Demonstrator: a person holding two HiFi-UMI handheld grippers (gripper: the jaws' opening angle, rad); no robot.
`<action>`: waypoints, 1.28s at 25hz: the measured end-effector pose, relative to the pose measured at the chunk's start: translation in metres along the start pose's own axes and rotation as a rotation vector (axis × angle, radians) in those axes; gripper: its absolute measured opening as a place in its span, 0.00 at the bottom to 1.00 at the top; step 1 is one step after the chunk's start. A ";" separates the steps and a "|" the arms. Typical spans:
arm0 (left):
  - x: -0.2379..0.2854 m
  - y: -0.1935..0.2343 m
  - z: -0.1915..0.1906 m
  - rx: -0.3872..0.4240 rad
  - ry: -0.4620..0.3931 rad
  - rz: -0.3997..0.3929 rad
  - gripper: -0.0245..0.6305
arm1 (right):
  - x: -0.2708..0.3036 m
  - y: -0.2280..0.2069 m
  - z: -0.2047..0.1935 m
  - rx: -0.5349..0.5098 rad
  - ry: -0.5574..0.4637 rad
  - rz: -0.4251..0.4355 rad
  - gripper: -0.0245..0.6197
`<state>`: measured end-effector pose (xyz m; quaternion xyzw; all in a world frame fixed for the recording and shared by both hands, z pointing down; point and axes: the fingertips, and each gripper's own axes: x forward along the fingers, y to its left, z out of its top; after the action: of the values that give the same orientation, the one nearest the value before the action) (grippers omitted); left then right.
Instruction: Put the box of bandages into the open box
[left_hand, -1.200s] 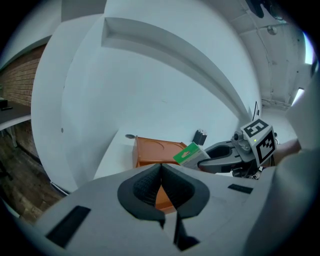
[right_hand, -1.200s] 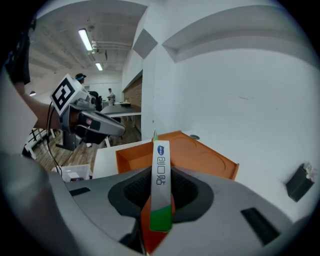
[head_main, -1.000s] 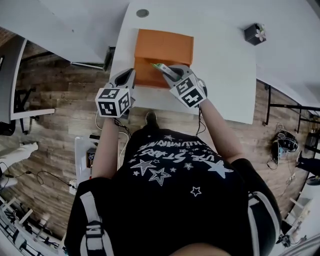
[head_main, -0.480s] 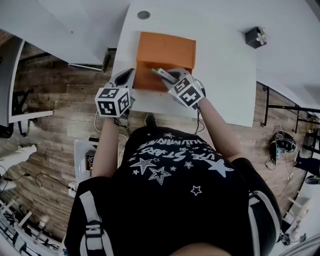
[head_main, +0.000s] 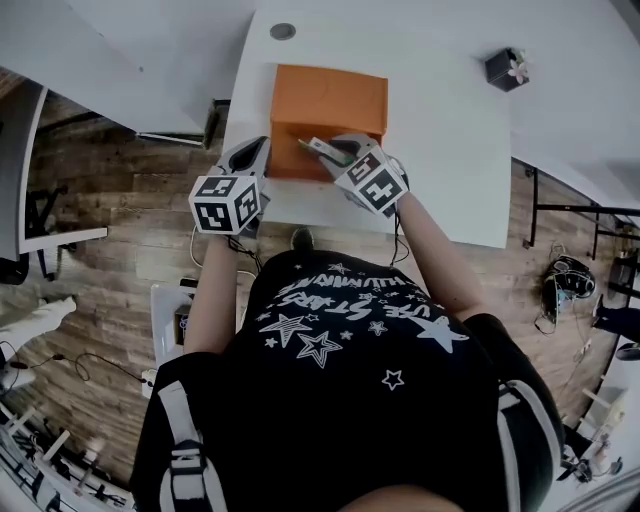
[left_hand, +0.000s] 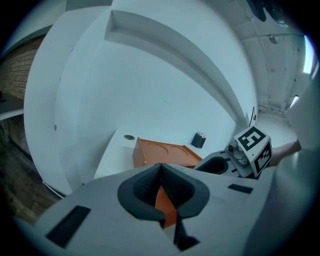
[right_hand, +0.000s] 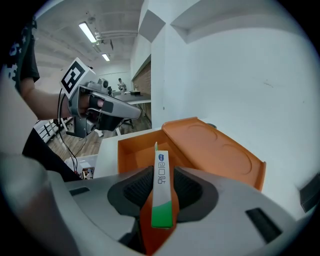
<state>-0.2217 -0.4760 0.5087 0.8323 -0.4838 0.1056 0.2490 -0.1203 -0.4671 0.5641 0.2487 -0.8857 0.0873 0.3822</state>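
The orange box (head_main: 328, 100) lies on the white table (head_main: 445, 135), its lid (right_hand: 215, 145) folded back and its open compartment (right_hand: 136, 152) facing me. My right gripper (head_main: 330, 153) is shut on the box of bandages (right_hand: 161, 192), a thin white carton with a green end. It holds the carton edge-up over the near edge of the opening. My left gripper (head_main: 252, 158) hovers beside the orange box's left front corner. Its pads (left_hand: 145, 185) meet at the tips and grip nothing; orange shows through the gap below them.
A small black holder (head_main: 508, 68) stands at the table's far right, and a round grommet (head_main: 283, 31) sits behind the orange box. The table's near edge runs just under both grippers, with wooden floor (head_main: 130, 230) to the left.
The right gripper has shifted the bandage carton slightly left and nearer the open compartment. The left gripper has stayed where it was.
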 end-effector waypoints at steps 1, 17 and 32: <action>-0.001 -0.001 0.000 0.002 -0.001 -0.002 0.07 | -0.002 0.001 0.001 0.002 -0.006 0.003 0.21; -0.038 -0.050 -0.013 0.025 -0.041 0.054 0.07 | -0.077 0.001 -0.003 0.039 -0.204 -0.158 0.32; -0.083 -0.131 -0.048 0.050 -0.057 0.086 0.07 | -0.183 0.011 -0.042 0.162 -0.399 -0.215 0.31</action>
<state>-0.1487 -0.3351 0.4736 0.8195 -0.5231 0.1047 0.2094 0.0080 -0.3749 0.4617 0.3839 -0.9021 0.0657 0.1857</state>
